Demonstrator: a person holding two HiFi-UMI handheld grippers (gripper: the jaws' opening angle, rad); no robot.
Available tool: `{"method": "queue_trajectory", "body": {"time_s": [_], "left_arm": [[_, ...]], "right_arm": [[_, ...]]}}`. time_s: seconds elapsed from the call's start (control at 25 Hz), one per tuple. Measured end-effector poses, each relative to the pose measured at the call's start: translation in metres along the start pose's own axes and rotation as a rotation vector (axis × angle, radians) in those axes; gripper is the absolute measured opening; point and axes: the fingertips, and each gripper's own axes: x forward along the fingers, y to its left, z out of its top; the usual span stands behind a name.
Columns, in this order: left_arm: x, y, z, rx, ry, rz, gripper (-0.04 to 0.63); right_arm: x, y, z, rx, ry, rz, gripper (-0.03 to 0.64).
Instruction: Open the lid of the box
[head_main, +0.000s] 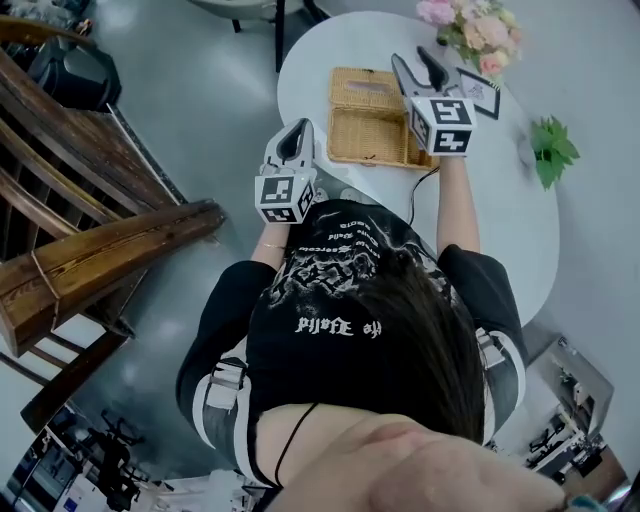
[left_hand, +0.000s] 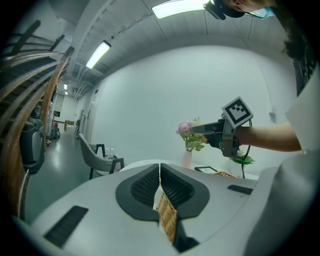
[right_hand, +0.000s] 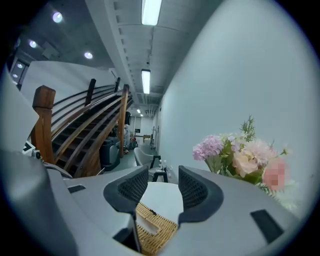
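Head view alone shows the whole wicker box on the white table ahead of me, with its slot running crosswise. Right gripper above it, jaws spread, empty (its own view catches only a box corner). Left gripper pressed together, near the table's edge. One box, two grippers, one bunch of flowers.

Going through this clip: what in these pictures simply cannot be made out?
1. Woven wicker box: head view, right side covered by the open right gripper; both gripper views show only slivers past the jaws.
2. Black-framed card: head view, print too small.
3. White oval table: head view, near edge hidden by the person's head and shoulders.
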Motion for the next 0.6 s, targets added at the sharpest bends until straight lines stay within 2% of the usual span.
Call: {"method": "queue_trajectory", "body": {"time_s": [0.36, 0.6], "left_arm": [[-0.001, -0.005, 0.007, 0.012, -0.015, -0.031, 0.026], [0.000, -0.008, 0.005, 0.007, -0.020, -0.042, 0.026]], "right_arm": [[-0.034, 0.030, -0.019, 0.052, -0.029, -0.061, 0.195], [-0.053, 0.040, -0.051, 0.113, -0.005, -0.071, 0.195]]}}
